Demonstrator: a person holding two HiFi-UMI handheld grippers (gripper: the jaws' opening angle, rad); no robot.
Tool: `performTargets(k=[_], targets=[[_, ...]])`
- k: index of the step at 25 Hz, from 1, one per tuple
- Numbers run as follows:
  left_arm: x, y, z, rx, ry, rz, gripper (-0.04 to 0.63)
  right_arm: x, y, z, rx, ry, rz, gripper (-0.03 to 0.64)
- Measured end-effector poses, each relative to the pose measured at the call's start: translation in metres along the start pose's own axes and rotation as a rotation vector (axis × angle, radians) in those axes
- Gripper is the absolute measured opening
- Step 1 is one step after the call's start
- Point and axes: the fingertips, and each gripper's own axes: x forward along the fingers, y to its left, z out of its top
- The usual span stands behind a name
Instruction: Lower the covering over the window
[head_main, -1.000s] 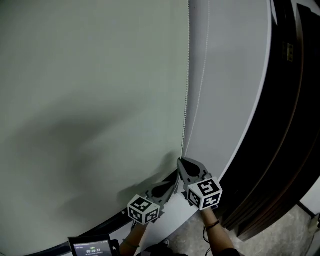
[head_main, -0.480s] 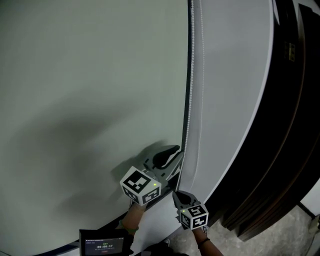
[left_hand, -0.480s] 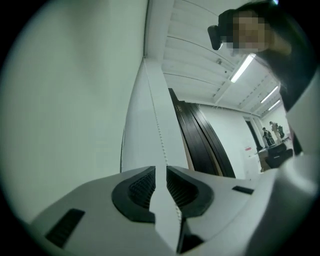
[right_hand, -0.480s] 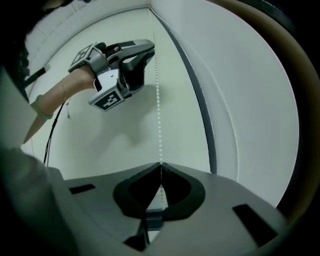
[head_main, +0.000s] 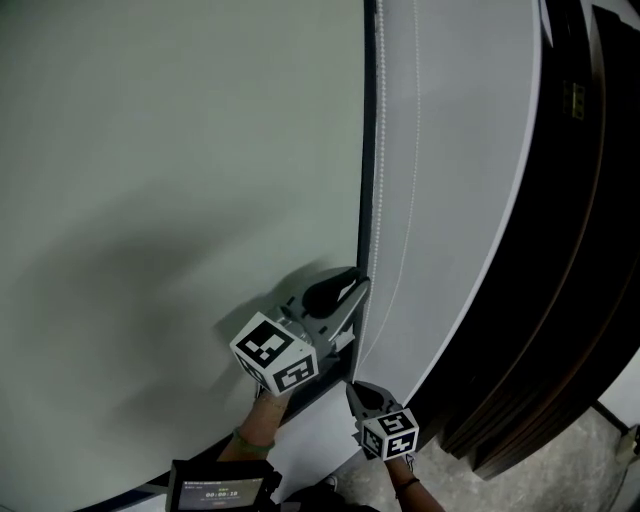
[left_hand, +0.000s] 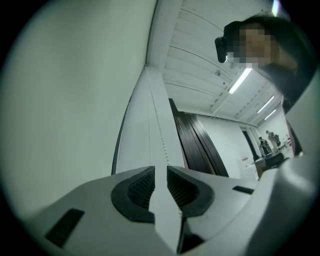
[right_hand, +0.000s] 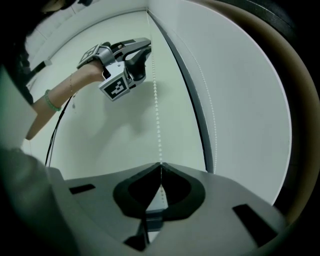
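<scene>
Both grippers met the chain (right_hand: 158, 120) just right of the blind (head_main: 180, 200). The right gripper (right_hand: 160, 167) had its jaws pinched on the chain. Above it on the chain, the left gripper (left_hand: 160, 175) had its jaws apart around it. Likely mid-pull; next the left should clamp and draw down.

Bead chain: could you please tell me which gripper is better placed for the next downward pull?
Probably left. The left gripper sits higher, jaws apart around the bead chain; the right gripper is clamped low.
</scene>
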Motion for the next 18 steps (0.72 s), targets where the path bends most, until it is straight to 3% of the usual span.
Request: performTargets(k=[5,12,14,18], targets=[[0.005,-0.005,0.028,-0.017,-0.038,-0.017,0.061,0.000,0.000,0.002,-0.005,-0.005,0.000,0.011],[0.016,-0.003,0.026,-0.014,-0.020,-0.042,0.084,0.000,0.003,0.002,-0.014,-0.003,0.003,0.011],[0.015,-0.006,0.023,-0.033,-0.011,-0.058,0.019,-0.001,0.007,0.001,-0.014,-0.003,0.006,0.011],[0.007,-0.004,0.027,-0.080,-0.051,-0.038,0.014,-0.004,0.012,0.001,0.003,-0.008,0.009,0.011]])
